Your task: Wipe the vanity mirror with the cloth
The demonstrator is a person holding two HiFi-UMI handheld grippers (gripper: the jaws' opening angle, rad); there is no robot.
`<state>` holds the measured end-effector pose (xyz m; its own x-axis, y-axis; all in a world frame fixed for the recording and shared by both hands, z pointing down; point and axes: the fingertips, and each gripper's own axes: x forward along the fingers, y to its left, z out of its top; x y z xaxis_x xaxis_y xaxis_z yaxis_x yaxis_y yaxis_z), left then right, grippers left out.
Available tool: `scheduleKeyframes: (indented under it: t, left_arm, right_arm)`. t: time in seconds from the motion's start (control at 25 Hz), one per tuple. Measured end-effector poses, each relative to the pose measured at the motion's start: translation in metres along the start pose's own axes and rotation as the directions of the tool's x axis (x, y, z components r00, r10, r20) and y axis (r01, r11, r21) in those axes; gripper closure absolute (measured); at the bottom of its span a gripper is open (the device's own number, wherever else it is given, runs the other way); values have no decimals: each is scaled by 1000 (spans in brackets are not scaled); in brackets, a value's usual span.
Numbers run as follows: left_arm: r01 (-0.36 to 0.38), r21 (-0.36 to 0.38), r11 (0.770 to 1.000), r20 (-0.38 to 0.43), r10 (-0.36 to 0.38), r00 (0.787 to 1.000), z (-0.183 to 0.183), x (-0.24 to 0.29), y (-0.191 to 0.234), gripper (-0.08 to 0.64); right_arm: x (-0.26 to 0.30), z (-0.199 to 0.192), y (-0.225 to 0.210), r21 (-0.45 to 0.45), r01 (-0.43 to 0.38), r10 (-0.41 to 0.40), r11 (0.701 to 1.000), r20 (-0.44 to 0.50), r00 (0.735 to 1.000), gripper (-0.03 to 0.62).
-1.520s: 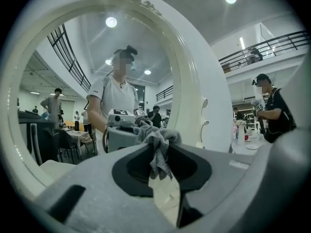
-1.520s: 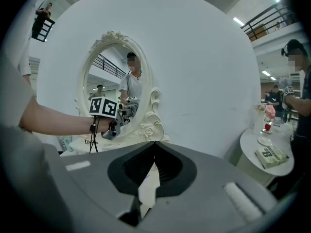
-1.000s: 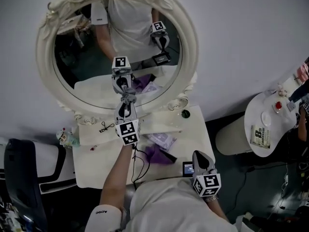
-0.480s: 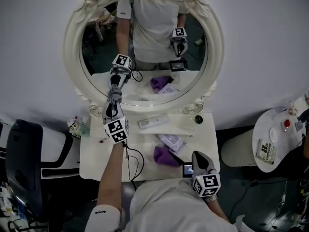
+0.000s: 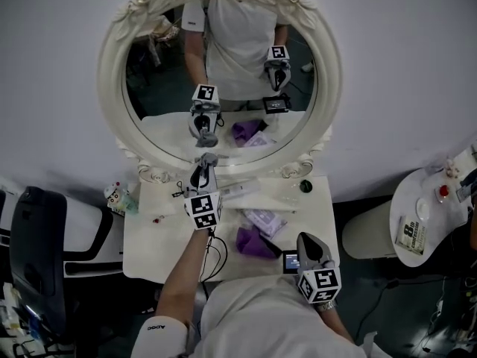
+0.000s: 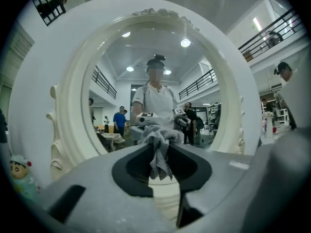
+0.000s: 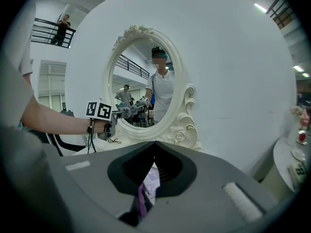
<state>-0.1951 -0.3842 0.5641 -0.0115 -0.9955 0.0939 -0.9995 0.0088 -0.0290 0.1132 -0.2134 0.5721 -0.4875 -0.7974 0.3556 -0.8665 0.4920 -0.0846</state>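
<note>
Vanity mirror [image 5: 223,73], white table [image 5: 145,248], grey wall [image 5: 402,73].

In the head view the cloth [image 5: 206,157] bunches over the tip of the left gripper [image 5: 204,162] and hides the ends of its fingers. Whether the cloth touches the glass of the vanity mirror [image 5: 110,80] cannot be told. The person's torso covers the near edge of the counter [image 5: 149,245]. The dark chair [image 5: 33,252] is cut off at the left edge, the round side table [image 5: 406,192] at the right. Items by the mirror's foot are too small to name.
</note>
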Motion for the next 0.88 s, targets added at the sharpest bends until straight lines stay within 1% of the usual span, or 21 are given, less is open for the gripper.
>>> scheduleKeyframes:
  t: [0.08, 0.16, 0.32, 0.44, 0.52, 0.6, 0.76, 0.88]
  left_arm:
    - [70, 4, 998, -2, -70, 998, -4, 8, -34, 480]
    - [140, 9, 990, 1, -140, 990, -5, 16, -70, 479]
    - [264, 9, 965, 2, -264, 965, -8, 25, -135, 479]
    - [331, 15, 944, -14, -331, 944, -13, 27, -169, 479]
    - [342, 18, 939, -29, -342, 939, -20, 29, -174, 479]
    - [330, 17, 944, -45, -329, 943, -27, 33, -166, 479]
    - [266, 23, 964, -72, -264, 962, -41, 37, -126, 479]
    - [208, 32, 978, -86, -204, 975, -44, 34, -88, 479]
  right_arm:
    - [-6, -1, -8, 6, 28, -28, 1000, 6, 1000, 584]
    - [-14, -3, -19, 21, 69, -69, 997, 12, 998, 584]
    - [-37, -8, -45, 69, 172, -174, 983, 22, 984, 584]
    - [-52, -13, -53, 92, 227, -229, 970, 22, 973, 584]
    - [-60, -17, -53, 96, 250, -253, 963, 19, 967, 584]
    - [-67, -19, -53, 101, 271, -274, 957, 17, 961, 584]
    - [-76, -23, -49, 107, 298, -301, 949, 11, 954, 584]
    - [-76, -25, -40, 106, 292, -295, 950, 8, 956, 584]
